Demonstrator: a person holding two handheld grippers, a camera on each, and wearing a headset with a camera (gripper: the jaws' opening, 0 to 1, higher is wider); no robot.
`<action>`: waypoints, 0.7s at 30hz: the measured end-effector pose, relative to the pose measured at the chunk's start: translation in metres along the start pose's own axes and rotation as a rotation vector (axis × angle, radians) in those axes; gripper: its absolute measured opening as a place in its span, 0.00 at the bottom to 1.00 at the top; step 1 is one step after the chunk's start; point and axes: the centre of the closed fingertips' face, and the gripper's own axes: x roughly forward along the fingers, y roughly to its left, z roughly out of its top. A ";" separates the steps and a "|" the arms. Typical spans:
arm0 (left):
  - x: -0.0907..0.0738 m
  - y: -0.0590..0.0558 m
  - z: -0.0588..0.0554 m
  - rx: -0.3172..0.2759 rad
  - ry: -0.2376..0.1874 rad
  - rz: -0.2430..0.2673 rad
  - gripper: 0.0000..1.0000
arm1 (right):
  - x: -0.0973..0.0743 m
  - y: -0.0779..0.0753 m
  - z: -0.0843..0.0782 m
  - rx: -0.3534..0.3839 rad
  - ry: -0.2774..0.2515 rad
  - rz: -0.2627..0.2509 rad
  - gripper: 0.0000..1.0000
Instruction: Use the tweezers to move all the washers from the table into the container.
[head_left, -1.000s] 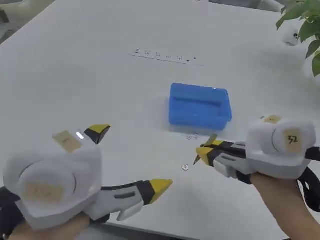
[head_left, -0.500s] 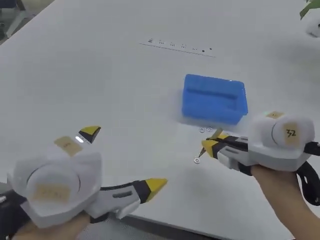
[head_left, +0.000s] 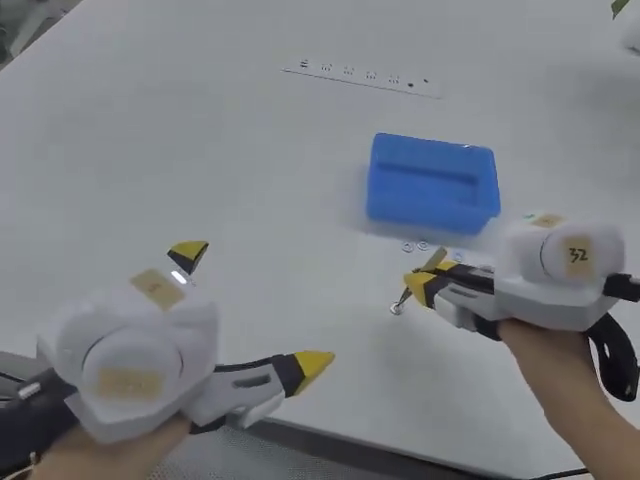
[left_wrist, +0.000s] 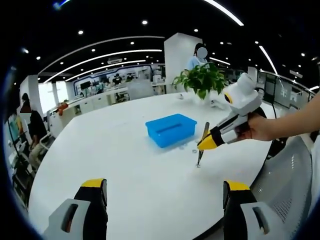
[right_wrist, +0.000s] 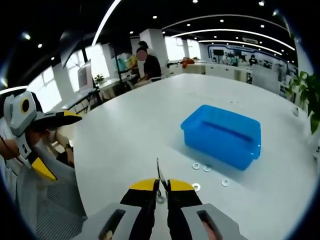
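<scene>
Though near table (head_left: 200, 150) edge, R claw (head_left: 414, 288) tight on tweezers (left_wrist: 201, 151)

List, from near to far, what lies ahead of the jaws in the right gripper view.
right gripper → tweezers held between its jaws → washers on the table → blue container → person standing beyond the table's far edge

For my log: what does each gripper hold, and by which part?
Right gripper holds the tweezers near their middle. Left gripper is open, holding nothing.
</scene>
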 end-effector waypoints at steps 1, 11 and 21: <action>0.000 0.000 0.001 -0.001 -0.006 0.004 0.99 | 0.000 0.000 0.000 -0.007 -0.001 -0.006 0.04; 0.000 0.000 0.006 0.004 -0.053 0.013 0.99 | -0.001 0.002 -0.002 -0.030 0.000 -0.016 0.03; 0.002 -0.005 0.000 0.074 -0.015 0.010 0.99 | -0.001 0.003 -0.003 -0.084 0.027 -0.028 0.02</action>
